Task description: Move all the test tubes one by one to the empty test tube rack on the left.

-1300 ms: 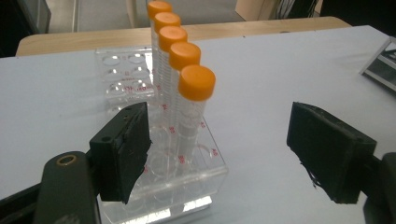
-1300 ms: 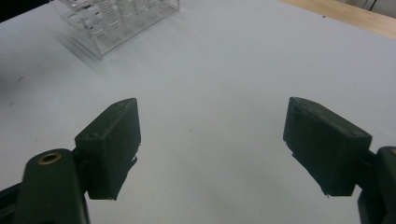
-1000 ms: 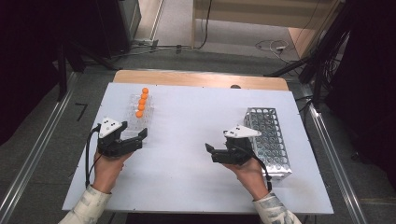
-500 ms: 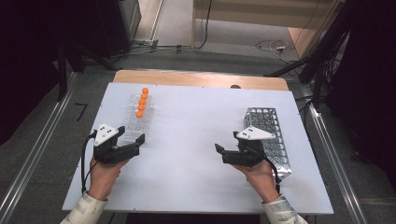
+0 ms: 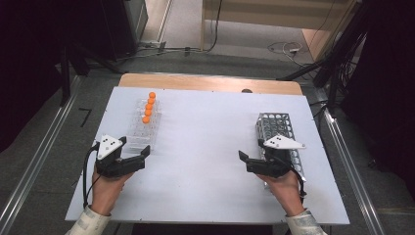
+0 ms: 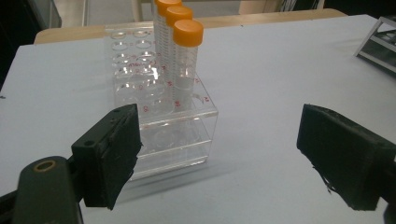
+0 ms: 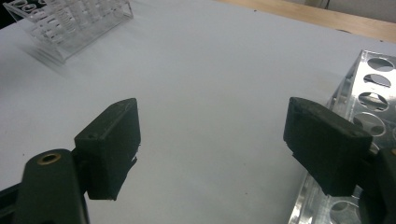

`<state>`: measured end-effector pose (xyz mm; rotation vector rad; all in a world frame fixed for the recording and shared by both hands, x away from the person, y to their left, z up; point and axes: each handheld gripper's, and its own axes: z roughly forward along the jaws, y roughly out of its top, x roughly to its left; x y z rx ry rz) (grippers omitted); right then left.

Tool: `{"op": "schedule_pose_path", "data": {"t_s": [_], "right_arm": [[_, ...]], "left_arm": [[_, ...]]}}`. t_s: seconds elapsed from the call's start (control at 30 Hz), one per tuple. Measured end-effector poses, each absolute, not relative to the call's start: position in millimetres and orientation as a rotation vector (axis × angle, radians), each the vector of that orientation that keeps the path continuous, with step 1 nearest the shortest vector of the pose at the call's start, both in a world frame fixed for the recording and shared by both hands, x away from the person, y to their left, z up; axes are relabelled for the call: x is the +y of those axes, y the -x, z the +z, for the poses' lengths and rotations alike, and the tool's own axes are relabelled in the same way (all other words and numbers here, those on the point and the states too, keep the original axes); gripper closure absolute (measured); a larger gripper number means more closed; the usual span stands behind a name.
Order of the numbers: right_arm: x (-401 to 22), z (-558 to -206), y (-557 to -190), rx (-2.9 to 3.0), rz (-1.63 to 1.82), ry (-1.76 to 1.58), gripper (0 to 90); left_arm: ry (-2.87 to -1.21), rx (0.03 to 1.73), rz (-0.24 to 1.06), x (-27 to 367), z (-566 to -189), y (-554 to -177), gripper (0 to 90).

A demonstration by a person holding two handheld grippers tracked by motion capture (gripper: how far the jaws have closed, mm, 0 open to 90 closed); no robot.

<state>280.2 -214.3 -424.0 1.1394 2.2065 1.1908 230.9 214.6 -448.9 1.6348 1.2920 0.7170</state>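
Tubes (image 6: 180,51) with orange caps are seen standing in a row in the clear plastic rack (image 5: 143,128) on the left part of the white table (image 5: 205,127). The left gripper (image 5: 132,159) is held just beside the near end of this rack; its jaws have just been opening and are now wide apart, with nothing pressed between them. The right gripper (image 5: 244,159) is held beside the metal rack (image 5: 276,128) on the right part, its jaws also wide and empty. The two grippers are well apart.
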Motion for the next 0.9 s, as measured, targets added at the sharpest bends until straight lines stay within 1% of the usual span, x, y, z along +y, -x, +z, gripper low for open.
{"op": "schedule_pose_path", "data": {"t_s": [0.17,0.7,0.9], "right_arm": [[-223.8,-422.8,-278.7,2.186,1.194,-1.148,17.2],[-249.7,-420.3,-271.5,2.138,1.192,-1.175,16.8],[-256.5,-420.1,-269.1,2.13,1.191,-1.186,16.6]], "left_arm": [[-1.621,1.277,0.748,213.9,-449.0,-226.2,13.8],[-1.641,1.272,0.759,210.7,-454.1,-221.2,13.3],[-1.627,1.274,0.788,211.2,-455.2,-218.8,13.3]]}}
